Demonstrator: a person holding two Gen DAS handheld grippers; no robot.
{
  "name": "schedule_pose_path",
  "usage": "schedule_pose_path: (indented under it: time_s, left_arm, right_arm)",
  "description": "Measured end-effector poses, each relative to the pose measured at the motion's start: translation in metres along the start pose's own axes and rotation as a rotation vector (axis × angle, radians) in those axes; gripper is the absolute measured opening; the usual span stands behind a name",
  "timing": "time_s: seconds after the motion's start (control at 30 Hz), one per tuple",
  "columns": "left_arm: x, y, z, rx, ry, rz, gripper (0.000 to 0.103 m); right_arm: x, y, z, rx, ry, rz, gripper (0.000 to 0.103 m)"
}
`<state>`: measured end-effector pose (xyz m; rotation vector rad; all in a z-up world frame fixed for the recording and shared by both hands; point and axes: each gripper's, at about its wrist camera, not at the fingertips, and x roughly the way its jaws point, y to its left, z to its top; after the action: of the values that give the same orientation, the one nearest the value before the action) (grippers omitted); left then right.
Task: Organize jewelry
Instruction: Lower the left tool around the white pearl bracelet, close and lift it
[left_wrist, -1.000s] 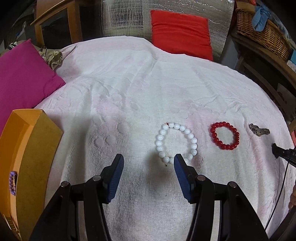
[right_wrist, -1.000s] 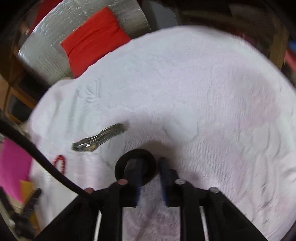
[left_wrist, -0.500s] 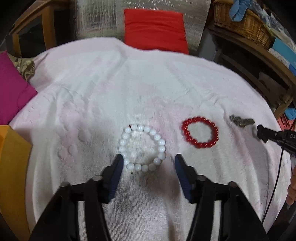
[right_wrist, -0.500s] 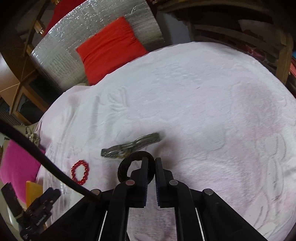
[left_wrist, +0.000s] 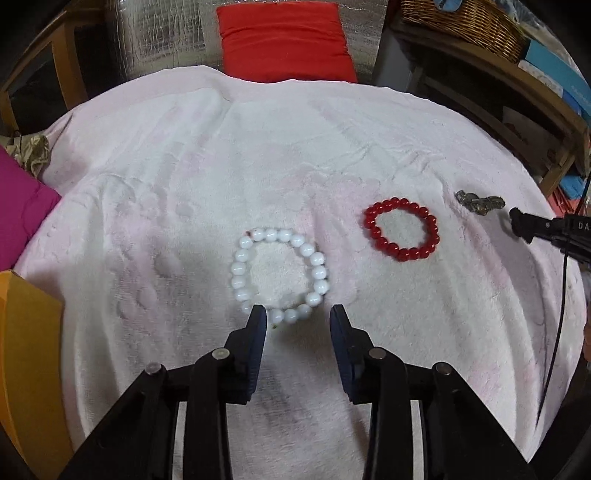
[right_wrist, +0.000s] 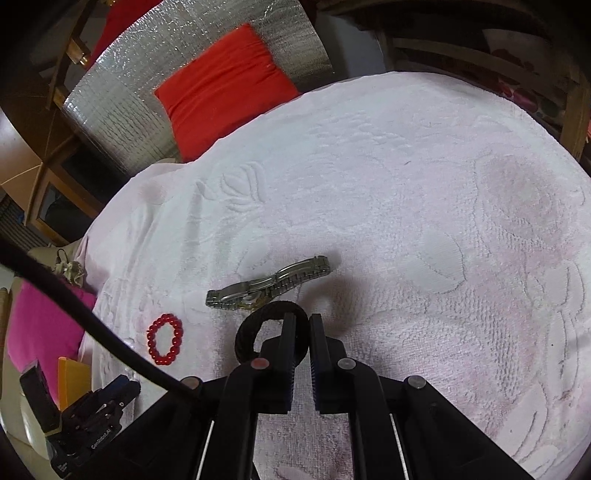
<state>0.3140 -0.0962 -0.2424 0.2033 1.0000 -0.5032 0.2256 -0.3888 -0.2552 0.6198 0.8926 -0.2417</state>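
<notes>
Two cushions, a red cushion (left_wrist: 284, 40) and a pink cushion (left_wrist: 22, 210), border a towel-covered bed (left_wrist: 295, 147). A white bracelet (left_wrist: 280, 275) lies flat between the left gripper (left_wrist: 298, 321) fingers, which have been closing, untouched. A black ring (right_wrist: 271, 332) is pinched upright by the right gripper (right_wrist: 302, 328).

The far half of the towel-covered counter (left_wrist: 280, 147) lies bare. Nearer, the white bracelet (left_wrist: 279, 275), red bracelet (left_wrist: 402, 229) and metal watch (left_wrist: 480, 202) crowd it; an orange box (left_wrist: 26, 350) blocks the left edge.
</notes>
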Motion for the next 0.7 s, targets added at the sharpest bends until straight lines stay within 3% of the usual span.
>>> schedule_pose_path:
  time_s: [0.3,0.7]
  left_arm:
    - [-0.003,0.010,-0.010,0.058,0.012,0.016,0.037]
    - [0.015,-0.022,0.006,0.133,-0.017,0.110,0.035]
  right_arm:
    - [0.001,-0.001,0.003,0.013,0.002,0.024,0.008]
    - [0.002,-0.006,0.004,0.035,0.000,0.029,0.008]
